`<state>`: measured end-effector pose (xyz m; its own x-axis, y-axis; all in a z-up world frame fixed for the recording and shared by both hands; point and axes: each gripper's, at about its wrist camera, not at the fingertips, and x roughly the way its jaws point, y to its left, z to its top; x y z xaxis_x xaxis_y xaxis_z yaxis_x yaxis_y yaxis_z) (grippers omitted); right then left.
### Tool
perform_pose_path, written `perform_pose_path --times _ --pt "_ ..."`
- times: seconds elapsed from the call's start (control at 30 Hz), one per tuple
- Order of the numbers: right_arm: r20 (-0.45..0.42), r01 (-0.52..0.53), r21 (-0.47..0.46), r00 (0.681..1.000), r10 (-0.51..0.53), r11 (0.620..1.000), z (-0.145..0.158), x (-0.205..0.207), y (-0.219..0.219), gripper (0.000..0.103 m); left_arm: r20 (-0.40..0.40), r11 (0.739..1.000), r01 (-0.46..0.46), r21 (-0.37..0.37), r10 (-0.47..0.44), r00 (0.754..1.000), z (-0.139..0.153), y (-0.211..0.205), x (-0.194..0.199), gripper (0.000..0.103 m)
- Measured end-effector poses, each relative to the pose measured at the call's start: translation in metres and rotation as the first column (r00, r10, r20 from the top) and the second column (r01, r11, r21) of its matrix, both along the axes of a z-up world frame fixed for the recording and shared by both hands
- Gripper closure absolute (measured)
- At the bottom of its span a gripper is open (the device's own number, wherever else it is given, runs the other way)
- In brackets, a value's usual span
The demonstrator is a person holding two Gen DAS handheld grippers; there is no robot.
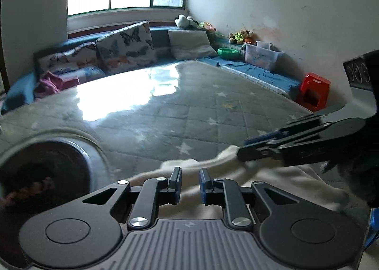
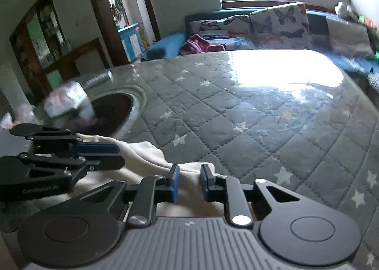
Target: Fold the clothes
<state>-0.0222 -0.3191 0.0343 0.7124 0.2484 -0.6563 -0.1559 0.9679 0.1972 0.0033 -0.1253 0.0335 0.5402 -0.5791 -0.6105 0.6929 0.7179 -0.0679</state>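
1. The cream garment lies bunched at the near edge of the surface, which is a quilted grey cover with pale stars under a glossy clear sheet.
2. The left tool hangs just above the garment's near folds. Its blue-padded fingers stand a narrow gap apart, with cloth showing behind the gap; the pads do not press on the fabric.
3. The right tool is set the same way: a narrow gap between its fingers, cream cloth showing through it, nothing pinched as far as the right wrist view shows.
4. From the left wrist view the right tool comes in from the right side, its tips at the upper fold of the garment; whether they touch it I cannot tell.
5. From the right wrist view the left tool reaches in from the left, its tips against the bunched cloth.
6. A round dark opening with a metal rim is sunk into the surface near its left edge, just beyond the garment.
7. Butterfly-print cushions and a pink cloth lie on the blue bench past the far edge.
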Motion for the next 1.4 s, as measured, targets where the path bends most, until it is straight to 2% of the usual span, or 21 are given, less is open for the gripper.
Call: perform_pose_path --times 0.1,0.3,0.43,0.53,0.67,0.87,1.0,1.17,1.3,1.4 --pt "0.012 -0.015 -0.075 1.000 0.016 0.997 -0.006 0.001 0.012 0.085 -0.014 1.000 -0.003 0.014 0.003 1.000 -0.007 -0.002 0.000 0.085" --pt "0.039 -0.051 -0.098 0.998 0.055 0.994 0.002 0.000 0.028 0.085 -0.008 1.000 -0.020 -0.008 0.019 1.000 -0.004 -0.002 -0.001 0.085" --pt "0.024 -0.064 -0.121 0.997 0.068 0.991 -0.009 0.012 0.034 0.085 -0.029 0.999 -0.049 0.008 0.049 0.998 -0.013 -0.007 0.008 0.084" --pt "0.035 -0.045 -0.089 0.998 0.048 0.995 -0.003 0.009 0.028 0.085 -0.031 0.998 -0.056 -0.008 0.056 0.998 -0.011 -0.004 0.006 0.084" --pt "0.062 -0.045 -0.103 0.997 0.052 0.994 0.007 -0.015 0.023 0.085 -0.032 0.998 -0.060 -0.010 0.060 0.998 -0.010 -0.003 0.005 0.084" --pt "0.053 0.044 -0.099 0.998 -0.039 0.994 0.001 -0.046 -0.004 0.085 -0.033 0.998 -0.066 -0.015 0.066 0.997 -0.011 -0.003 0.006 0.084" --pt "0.032 0.094 -0.048 0.995 -0.092 0.994 -0.007 -0.046 -0.024 0.088 -0.030 0.996 -0.085 -0.019 0.085 0.996 -0.010 0.000 0.005 0.084" --pt "0.077 0.088 -0.049 0.993 -0.084 0.995 0.004 -0.045 -0.024 0.087 -0.027 0.988 -0.153 -0.037 0.152 0.988 -0.004 0.021 0.008 0.084" --pt "0.030 0.088 -0.049 0.996 -0.087 0.995 -0.009 -0.032 -0.024 0.088 -0.049 0.975 -0.218 -0.040 0.216 0.975 -0.007 0.037 0.017 0.084" --pt "0.038 0.093 -0.053 0.995 -0.091 0.994 -0.008 -0.031 -0.021 0.088 -0.058 0.968 -0.245 -0.054 0.242 0.968 -0.007 0.048 0.022 0.084"
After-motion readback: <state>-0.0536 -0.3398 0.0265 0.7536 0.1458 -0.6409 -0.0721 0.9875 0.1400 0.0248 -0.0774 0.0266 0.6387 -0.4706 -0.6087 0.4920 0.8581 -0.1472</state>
